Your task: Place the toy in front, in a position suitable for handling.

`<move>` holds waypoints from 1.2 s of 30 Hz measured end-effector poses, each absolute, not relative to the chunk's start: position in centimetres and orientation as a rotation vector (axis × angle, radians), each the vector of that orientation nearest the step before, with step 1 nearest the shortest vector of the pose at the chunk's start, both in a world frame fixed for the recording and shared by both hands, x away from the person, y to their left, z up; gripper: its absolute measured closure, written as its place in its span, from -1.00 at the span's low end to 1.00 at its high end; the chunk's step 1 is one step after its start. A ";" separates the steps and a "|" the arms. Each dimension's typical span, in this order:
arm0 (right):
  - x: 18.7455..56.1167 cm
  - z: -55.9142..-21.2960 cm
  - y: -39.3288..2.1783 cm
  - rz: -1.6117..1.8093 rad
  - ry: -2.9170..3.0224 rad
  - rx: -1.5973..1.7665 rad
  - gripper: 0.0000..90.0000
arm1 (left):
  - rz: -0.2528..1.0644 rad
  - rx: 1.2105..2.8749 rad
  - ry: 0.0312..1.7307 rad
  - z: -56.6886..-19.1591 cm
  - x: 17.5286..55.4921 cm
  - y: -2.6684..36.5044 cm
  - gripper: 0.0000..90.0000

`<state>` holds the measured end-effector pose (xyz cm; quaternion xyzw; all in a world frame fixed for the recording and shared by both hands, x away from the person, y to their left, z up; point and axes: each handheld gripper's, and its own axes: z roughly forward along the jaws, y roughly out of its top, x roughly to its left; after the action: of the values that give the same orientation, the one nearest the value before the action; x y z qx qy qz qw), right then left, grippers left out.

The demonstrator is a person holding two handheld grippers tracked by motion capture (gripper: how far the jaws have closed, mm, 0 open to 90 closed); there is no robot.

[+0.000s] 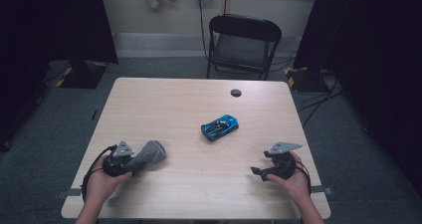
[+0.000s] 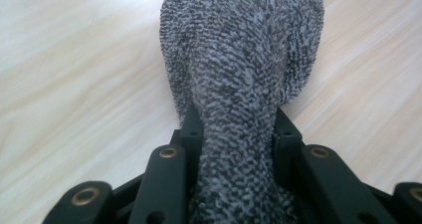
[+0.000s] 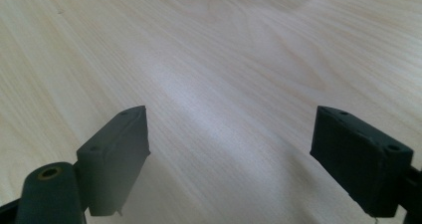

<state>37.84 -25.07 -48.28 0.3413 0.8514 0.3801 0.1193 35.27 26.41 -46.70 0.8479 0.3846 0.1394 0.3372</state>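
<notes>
Near the table's left front corner, the left hand (image 1: 102, 181) is lying low on the pale wooden table (image 1: 189, 189), its left gripper (image 2: 234, 134) clenching a grey knitted sock (image 2: 239, 59) that is jutting out ahead of the jaws. A blue toy car (image 1: 219, 127) is sitting mid-table, apart from both. At the right, the right hand (image 1: 293, 180) is holding the right gripper (image 3: 229, 149) level, jaws spread wide with nothing between them.

Near the front left corner of the table (image 1: 164, 97), the left gripper (image 1: 130, 163) is clamped on a grey knitted cloth (image 1: 149, 155) that bulges from its jaws toward the table's middle, with the person's left hand (image 1: 102, 181) behind it. Near the front right corner the right gripper (image 1: 260, 171) rests with its jaws apart and nothing between them, pointing left. A blue toy car (image 1: 219, 127) lies right of the table's centre, well apart from both, and a small dark round disc (image 1: 236, 92) sits near the far edge.
</notes>
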 end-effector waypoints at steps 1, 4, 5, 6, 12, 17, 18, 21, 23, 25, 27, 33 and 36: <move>37.8 -48.3 -25.1 1.111 2.489 0.998 -0.67 | 0.363 2.210 1.002 -46.7 35.3 26.4 0.51; 38.0 -48.3 -24.9 1.128 2.497 0.995 -0.67 | 0.324 2.231 0.952 -46.3 35.4 24.8 0.51; 38.0 -48.2 -24.9 1.125 2.500 0.994 -0.67 | 0.317 2.238 0.939 -46.2 35.4 24.4 0.51; 38.1 -48.2 -24.7 1.131 2.502 0.988 -0.67 | 0.317 2.238 0.939 -46.2 35.4 24.4 0.51; 38.3 -47.5 -23.7 1.149 2.523 0.933 -0.67 | 0.266 2.266 0.848 -45.9 36.0 21.5 0.51; 38.4 -47.2 -22.9 1.164 2.545 0.892 -0.67 | 0.233 2.281 0.802 -46.1 36.4 19.6 0.50; 38.4 -47.2 -22.5 1.182 2.557 0.870 -0.67 | 0.219 2.286 0.775 -46.1 36.7 18.5 0.50; 38.5 -47.0 -21.9 1.200 2.573 0.848 -0.67 | 0.210 2.290 0.748 -46.1 36.9 17.5 0.51; 38.5 -46.9 -21.6 1.208 2.578 0.838 -0.67 | 0.202 2.303 0.720 -45.9 37.1 16.5 0.50; 38.5 -46.6 -21.2 1.218 2.584 0.819 -0.67 | 0.196 2.309 0.696 -45.7 37.4 15.5 0.51; 38.6 -46.0 -20.4 1.271 2.588 0.789 -0.67 | 0.179 2.313 0.674 -45.6 37.6 14.4 0.51; 38.8 -45.1 -18.5 1.287 2.628 0.695 -0.67 | 0.152 2.342 0.609 -45.9 38.6 11.2 0.50; 38.7 -44.8 -17.5 1.291 2.642 0.645 -0.67 | 0.143 2.353 0.581 -45.9 39.0 10.2 0.50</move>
<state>38.71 -17.51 -44.83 0.2139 0.8757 0.4279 0.0654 38.95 10.18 -45.91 0.9082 0.2244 0.0551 0.3491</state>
